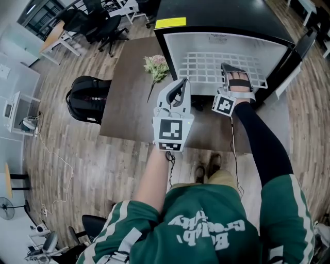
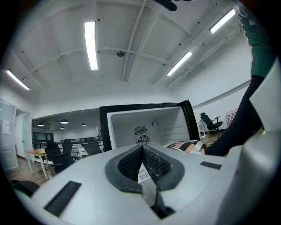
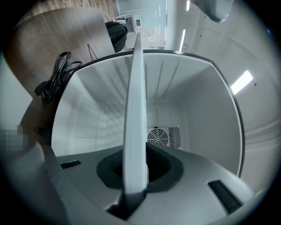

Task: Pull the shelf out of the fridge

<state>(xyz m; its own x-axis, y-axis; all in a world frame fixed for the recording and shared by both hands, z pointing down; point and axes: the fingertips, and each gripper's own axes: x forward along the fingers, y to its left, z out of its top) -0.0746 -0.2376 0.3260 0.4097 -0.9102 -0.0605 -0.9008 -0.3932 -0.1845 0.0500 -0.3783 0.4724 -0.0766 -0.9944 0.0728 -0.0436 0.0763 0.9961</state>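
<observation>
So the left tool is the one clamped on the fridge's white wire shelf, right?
Not the left: the right tool is the one clamped on the fridge's white wire shelf. The right gripper view shows the shelf's edge pinched between its jaws.

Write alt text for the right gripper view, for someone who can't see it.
The right gripper grips the edge of the white shelf, seen edge-on running up the frame's middle. Behind it lies the white inside of the fridge, with a round fan vent on its back wall.
</observation>
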